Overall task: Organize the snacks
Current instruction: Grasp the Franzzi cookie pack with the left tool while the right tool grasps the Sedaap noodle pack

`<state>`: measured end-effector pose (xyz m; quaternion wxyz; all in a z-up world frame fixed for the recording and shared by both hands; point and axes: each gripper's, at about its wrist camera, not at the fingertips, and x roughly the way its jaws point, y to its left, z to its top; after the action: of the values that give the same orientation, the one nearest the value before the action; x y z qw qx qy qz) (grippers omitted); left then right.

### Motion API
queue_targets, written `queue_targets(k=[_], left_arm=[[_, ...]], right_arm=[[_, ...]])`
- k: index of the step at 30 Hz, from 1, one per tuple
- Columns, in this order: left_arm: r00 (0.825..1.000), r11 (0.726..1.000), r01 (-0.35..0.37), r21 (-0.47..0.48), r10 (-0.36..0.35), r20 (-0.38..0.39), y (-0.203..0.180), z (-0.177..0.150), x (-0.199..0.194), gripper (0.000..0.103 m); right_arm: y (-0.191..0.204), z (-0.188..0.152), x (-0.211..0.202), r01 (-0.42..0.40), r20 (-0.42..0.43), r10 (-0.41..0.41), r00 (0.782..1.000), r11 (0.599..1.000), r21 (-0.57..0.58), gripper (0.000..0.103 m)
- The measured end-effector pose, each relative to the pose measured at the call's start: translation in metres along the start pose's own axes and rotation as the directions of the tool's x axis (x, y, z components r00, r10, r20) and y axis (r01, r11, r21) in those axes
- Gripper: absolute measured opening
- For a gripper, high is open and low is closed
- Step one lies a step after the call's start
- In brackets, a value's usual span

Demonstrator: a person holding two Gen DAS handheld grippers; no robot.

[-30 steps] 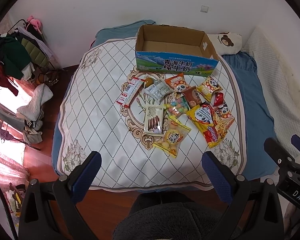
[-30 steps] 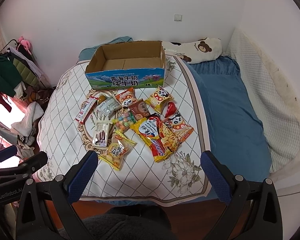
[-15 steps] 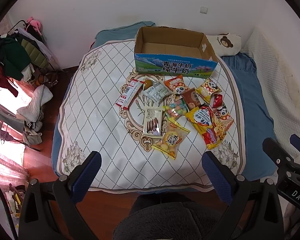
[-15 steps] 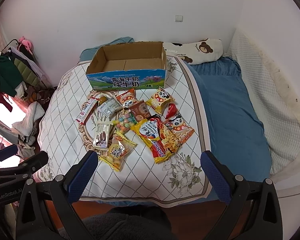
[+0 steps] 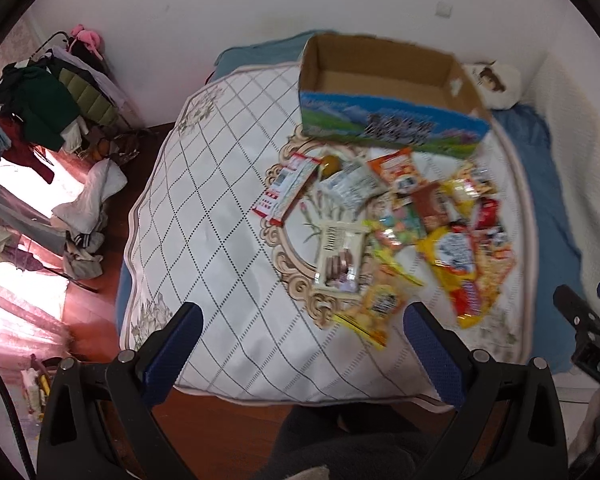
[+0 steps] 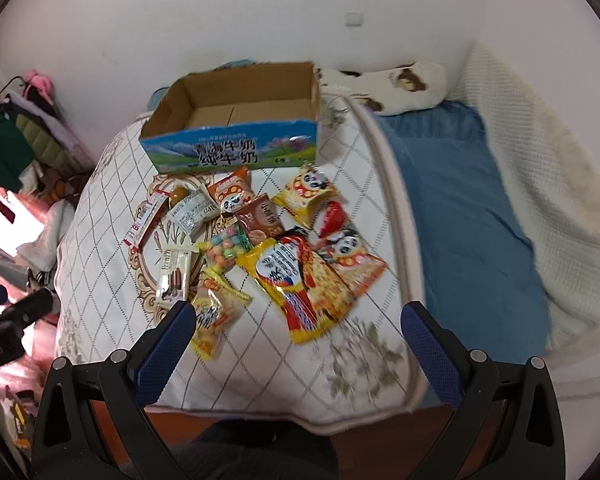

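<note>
room: white wall straight ahead of both my grippers, clothes rack off to my left, red-brown floor under my tools.
bed: blue sheet on my right side, white knit blanket beyond it at the far right wall, bear pillow at the far end.
surface: white quilt with diamond grid, spread in front of me; its near edge hangs just ahead of my fingers.
open room: bare quilt ahead-left of my left gripper; bare flowered corner between the fingers of my right gripper.
box: cardboard box at the far end of the quilt, open top, nothing visible inside.
snacks: snack packets in a loose, overlapping pile on the quilt, between me and the box, none in it.
nearest: yellow packet just beyond my right tool's left finger.
left gripper: fingers spread wide, nothing between.
right gripper: same, wide apart, holding nothing.
</note>
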<state>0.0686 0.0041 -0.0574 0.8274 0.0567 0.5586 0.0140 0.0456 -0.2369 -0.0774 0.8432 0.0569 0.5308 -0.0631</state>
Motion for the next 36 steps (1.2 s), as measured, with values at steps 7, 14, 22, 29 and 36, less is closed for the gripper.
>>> queue_targets(k=[7,14,22,29,36], left_arm=[[0.987,0.997,-0.036,0.065,0.046,-0.157,-0.013,0.017,0.097,0.103],[0.95,0.985,-0.049,0.163,0.097,-0.298,-0.034,0.022,0.193,0.103],[0.912,0.984,0.118,0.131,-0.055,-0.406,-0.038,0.034,0.251,0.103],[0.897,0.975,0.202,0.094,-0.146,-0.418,-0.033,0.041,0.276,0.084],[0.907,0.972,0.195,0.131,-0.128,-0.401,-0.02,0.035,0.28,0.057]], right_arm=[[0.0,0.015,0.133,-0.074,-0.181,0.051,0.982,0.989,-0.125,0.103],[0.018,0.014,0.226,-0.113,-0.301,0.047,0.952,0.973,-0.204,0.102],[0.025,0.007,0.263,-0.008,-0.387,-0.012,0.922,0.999,-0.049,0.096],[0.009,0.018,0.259,-0.078,-0.428,0.167,0.888,0.972,0.22,0.097],[0.056,-0.008,0.27,-0.049,-0.409,-0.04,0.912,0.978,-0.204,0.097]])
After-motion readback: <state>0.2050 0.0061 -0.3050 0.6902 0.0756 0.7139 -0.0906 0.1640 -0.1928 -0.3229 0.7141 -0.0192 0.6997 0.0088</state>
